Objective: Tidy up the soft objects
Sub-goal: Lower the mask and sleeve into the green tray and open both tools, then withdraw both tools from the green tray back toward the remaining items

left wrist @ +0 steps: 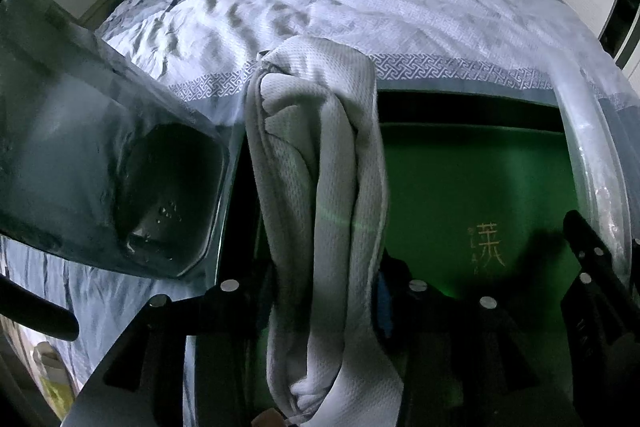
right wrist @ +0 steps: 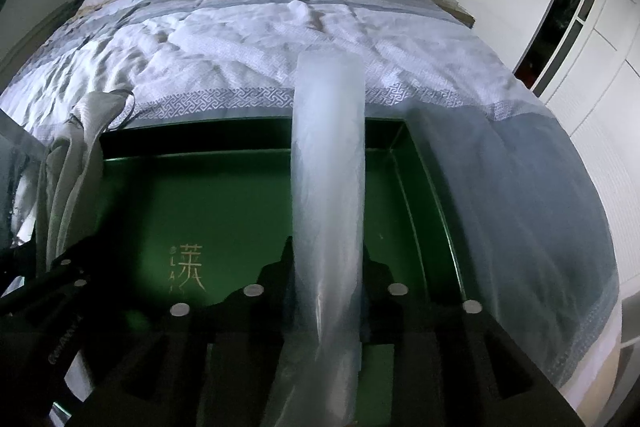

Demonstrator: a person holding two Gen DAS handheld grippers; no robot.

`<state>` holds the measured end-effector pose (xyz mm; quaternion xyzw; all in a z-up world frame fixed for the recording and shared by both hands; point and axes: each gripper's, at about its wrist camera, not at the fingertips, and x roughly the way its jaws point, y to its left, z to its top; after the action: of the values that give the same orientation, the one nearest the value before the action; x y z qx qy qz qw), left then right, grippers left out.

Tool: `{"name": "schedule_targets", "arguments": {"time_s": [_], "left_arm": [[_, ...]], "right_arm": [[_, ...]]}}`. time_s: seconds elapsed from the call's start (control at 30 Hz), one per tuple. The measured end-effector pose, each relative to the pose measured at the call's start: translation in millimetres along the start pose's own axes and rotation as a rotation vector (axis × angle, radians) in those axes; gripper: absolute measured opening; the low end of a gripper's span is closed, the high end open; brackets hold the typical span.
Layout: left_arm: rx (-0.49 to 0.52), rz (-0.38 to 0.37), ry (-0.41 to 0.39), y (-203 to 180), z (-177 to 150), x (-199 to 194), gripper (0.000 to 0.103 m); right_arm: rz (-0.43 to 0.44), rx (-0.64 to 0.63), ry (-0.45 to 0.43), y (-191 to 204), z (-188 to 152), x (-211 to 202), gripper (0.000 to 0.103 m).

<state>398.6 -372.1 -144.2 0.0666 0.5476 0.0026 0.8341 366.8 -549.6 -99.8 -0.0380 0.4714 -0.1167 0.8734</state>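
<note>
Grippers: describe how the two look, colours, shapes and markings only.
Both the left gripper and the right gripper are matte black, angular plastic, studded with round silver screw heads. Pale lettering runs along the left one's side in the right wrist view, too blurred to read. No cables visible.

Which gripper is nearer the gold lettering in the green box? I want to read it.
Left, though only narrowly. The left gripper, holding the grey cloth, has the gold lettering just beside it; the right gripper, gripping the plastic bag, sits slightly farther off.
</note>
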Motion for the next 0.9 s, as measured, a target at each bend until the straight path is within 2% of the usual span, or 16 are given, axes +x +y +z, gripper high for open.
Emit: {"name": "schedule_targets", "arguments": {"time_s": [0.07,0.17,0.27,0.43,0.6,0.9], "left_arm": [[0.006,0.002,-0.001,-0.7,-0.2,-0.6,0.048],[0.016,0.009,-0.007,-1.4,-1.1,-2.3,0.055],[0.016,0.011,-0.011,-1.4,0.0,-3.1,0.061],[0.013,0.017,-0.034,-1.0,1.4,-7.6,0.062],[0.013,0.021,-0.075,-1.7,1.8,-19.2,0.062],[0.017,0.019,-0.121,-3.6,-3.4,-43.6,0.062]], "right_arm": [[0.006,0.001,-0.001,-0.8,1.0,-0.7,0.039],[0.009,0.004,-0.001,-1.2,1.4,-2.4,0.053],[0.023,0.013,0.000,-1.8,1.6,-4.1,0.058],[0.037,0.031,-0.009,-4.3,1.5,-10.5,0.070],[0.055,0.045,-0.039,-5.8,2.1,-24.5,0.073],[0.030,0.051,-0.074,-6.8,-1.5,-55.3,0.073]]}}
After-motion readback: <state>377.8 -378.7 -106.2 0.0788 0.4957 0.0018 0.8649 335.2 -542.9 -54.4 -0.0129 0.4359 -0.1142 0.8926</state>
